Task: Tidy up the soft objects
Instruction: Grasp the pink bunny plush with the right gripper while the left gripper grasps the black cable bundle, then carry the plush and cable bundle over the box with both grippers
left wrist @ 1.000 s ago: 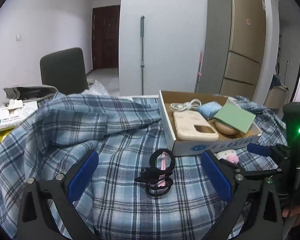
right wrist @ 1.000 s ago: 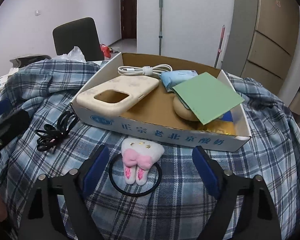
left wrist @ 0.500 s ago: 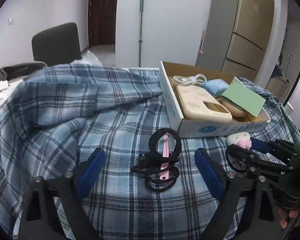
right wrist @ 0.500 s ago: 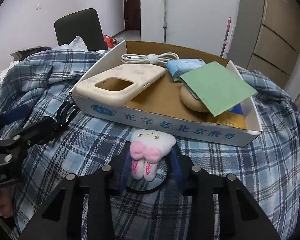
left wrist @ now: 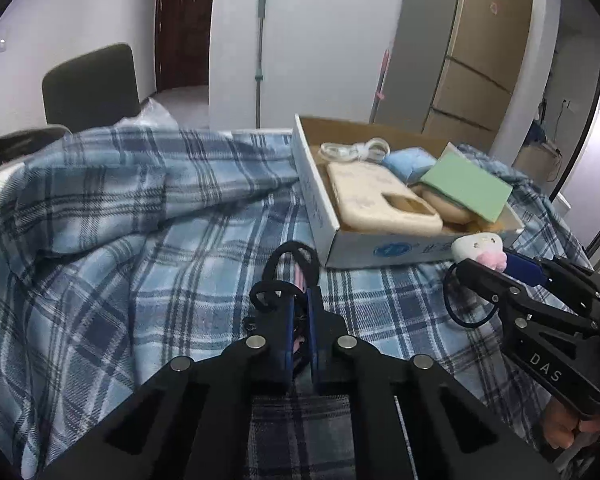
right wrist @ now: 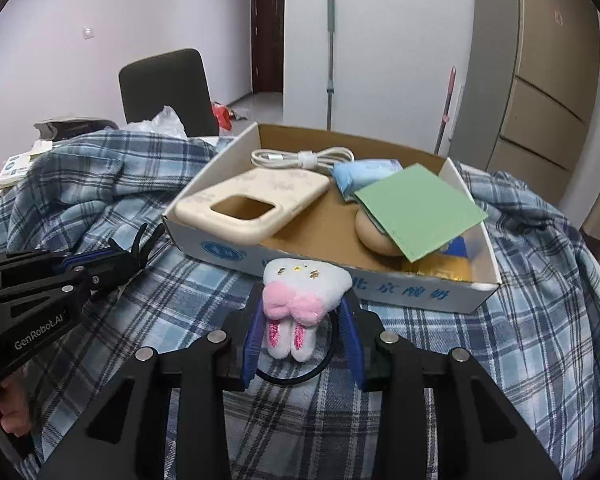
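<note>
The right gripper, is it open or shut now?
Shut. The right gripper has its blue pads pressed on both sides of the plush hair tie.

A blue, white and navy plaid cloth is seen under everything. On it, a box is shown white outside with blue print and a round blue logo, and brown cardboard inside. Within the box, a cream phone case faintly patterned, a white cable, a light blue packet, a green sheet and a tan round thing are seen. In front of the box, a white plush with a pink bow, pink-stitched feet and a black loop is framed by black tongs with blue pads. Left of the box, black hair ties around a pink strip are seen between black tongs with blue pads.
</note>
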Tool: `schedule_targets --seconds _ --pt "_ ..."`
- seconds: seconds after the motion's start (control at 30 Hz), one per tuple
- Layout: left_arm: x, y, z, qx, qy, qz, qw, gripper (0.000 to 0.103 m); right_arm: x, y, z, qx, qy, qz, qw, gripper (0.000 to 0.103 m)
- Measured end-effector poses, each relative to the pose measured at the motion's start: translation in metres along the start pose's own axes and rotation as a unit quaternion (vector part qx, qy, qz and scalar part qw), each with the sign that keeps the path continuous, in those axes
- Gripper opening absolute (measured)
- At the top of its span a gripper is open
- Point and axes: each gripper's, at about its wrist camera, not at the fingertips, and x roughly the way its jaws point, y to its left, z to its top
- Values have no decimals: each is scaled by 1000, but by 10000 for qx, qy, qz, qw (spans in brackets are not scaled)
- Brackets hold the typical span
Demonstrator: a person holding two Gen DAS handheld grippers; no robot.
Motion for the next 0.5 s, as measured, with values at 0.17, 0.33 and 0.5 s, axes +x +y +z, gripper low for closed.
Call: schedule_targets --seconds 0.17,0.33,0.5 --pt "-25 -5 -2 124 -615 -58 9980 7 -8 1 1 8 -253 18 9997 34" --pt "-48 -16 -3 399 -1139 -93 9927 7 -13 -4 3 149 -487 -122 9986 35" --pt "-81 -26 4 605 -1661 -134 9842 7 -27 -17 13 292 -798 -304 9959 35"
